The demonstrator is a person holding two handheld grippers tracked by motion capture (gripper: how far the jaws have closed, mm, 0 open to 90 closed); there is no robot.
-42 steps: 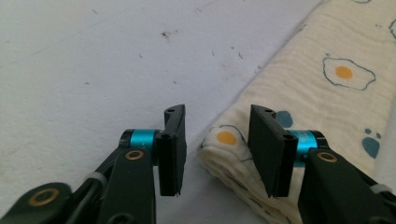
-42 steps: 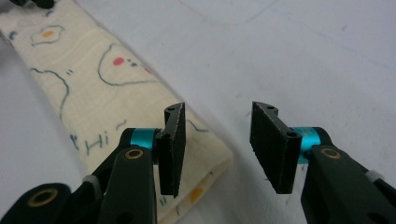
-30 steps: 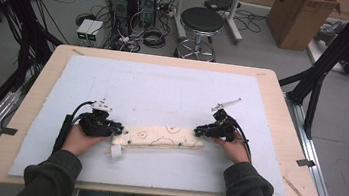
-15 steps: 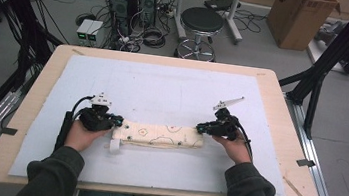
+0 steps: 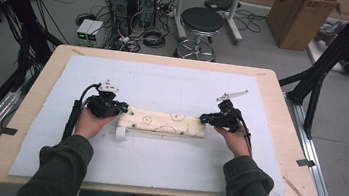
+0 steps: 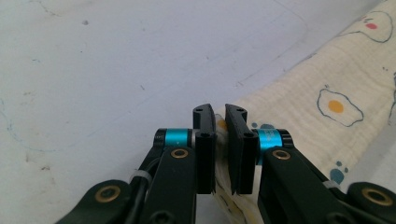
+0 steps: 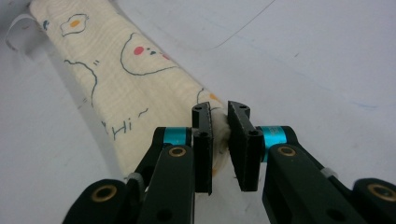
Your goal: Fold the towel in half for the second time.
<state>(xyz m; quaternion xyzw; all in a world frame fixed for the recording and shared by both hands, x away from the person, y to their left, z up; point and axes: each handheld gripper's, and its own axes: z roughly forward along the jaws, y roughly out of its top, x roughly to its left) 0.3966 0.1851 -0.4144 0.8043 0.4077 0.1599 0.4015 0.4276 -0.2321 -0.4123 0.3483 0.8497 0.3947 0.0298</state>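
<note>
Pinching folded cloth ends: left claw, right claw both clamped; bare mat beyond.

A folded cloth lies across the mat on the table, a stool behind it

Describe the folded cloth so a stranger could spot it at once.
On the wooden table lies a pale blue mat. Across its middle lies the folded cloth, a long cream strip pinched at each end by the left gripper and right gripper. Its fried-egg prints and white tag set it apart.
</note>
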